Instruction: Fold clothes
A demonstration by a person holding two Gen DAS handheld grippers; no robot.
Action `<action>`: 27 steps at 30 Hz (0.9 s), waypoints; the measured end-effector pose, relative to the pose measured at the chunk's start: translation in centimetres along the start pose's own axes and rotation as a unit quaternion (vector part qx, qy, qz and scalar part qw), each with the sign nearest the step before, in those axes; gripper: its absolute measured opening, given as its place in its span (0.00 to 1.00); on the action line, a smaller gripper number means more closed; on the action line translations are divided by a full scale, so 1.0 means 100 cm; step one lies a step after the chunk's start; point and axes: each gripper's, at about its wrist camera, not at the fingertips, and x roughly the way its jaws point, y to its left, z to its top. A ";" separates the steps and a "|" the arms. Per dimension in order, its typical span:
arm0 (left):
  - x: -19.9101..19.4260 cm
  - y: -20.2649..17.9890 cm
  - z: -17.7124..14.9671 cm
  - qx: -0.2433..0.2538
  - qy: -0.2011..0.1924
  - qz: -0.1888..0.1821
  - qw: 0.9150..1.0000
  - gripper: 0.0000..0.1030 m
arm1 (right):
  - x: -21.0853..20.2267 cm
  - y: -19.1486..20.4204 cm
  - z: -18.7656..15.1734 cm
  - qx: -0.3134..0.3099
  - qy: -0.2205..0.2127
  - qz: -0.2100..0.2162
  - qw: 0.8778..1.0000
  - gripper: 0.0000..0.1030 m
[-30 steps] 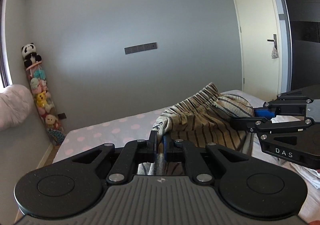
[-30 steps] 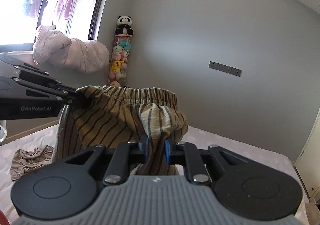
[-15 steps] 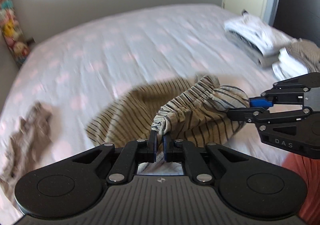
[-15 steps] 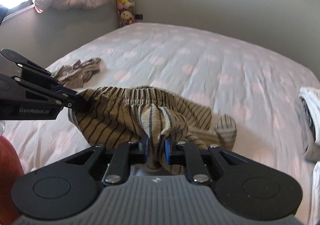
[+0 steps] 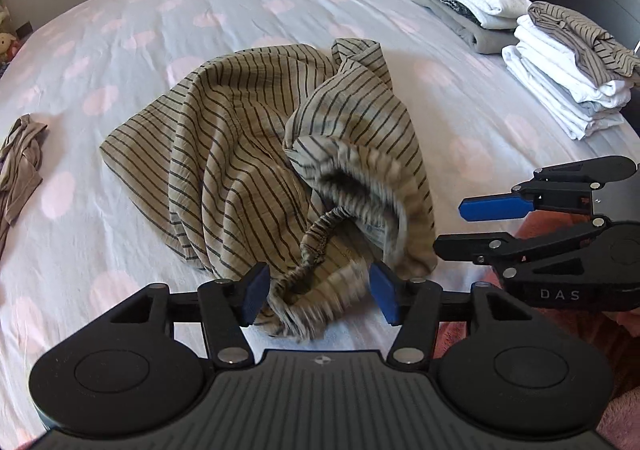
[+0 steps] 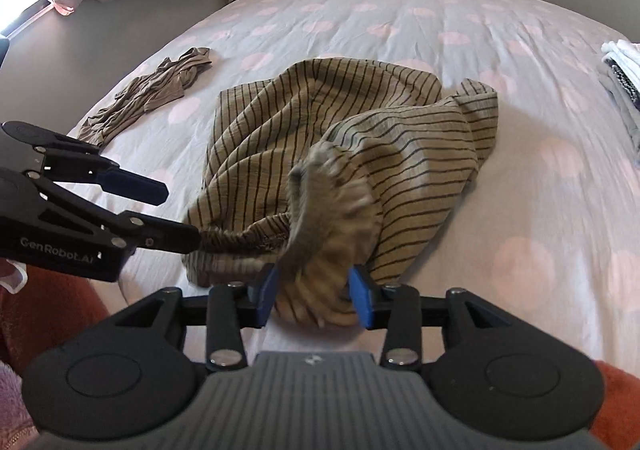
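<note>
The olive-brown striped cotton trousers (image 5: 256, 154) are lying crumpled on the bed with the white, pink-dotted sheet (image 5: 120, 22), near its front edge, likely put down there to be spread flat for folding. The left tongs (image 5: 316, 294) and the right tongs (image 6: 316, 298) are both opening; the elastic waistband is between their blue pads but is slipping free. The waistband is pointing toward the person and the legs away, so the long axis is running up the bed, though bunched.

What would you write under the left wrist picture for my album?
Left gripper opening over the waistband of the striped trousers, dropped in a heap on the spotty bed, folded clothes stacked behind.
</note>
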 end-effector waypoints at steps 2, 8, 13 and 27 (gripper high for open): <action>-0.001 0.004 -0.001 -0.008 -0.001 0.002 1.000 0.53 | -0.005 -0.001 0.001 -0.003 -0.006 -0.007 1.000 0.43; 0.018 0.010 -0.002 -0.027 0.032 0.026 0.999 0.50 | -0.001 0.009 0.013 -0.043 -0.016 -0.033 0.998 0.43; 0.040 0.010 0.001 -0.018 0.042 0.002 0.999 0.43 | 0.017 0.027 0.024 -0.101 -0.020 -0.027 0.994 0.43; 0.094 0.024 -0.001 -0.040 0.104 -0.017 0.994 0.30 | 0.074 0.046 0.047 -0.192 0.025 -0.007 0.981 0.34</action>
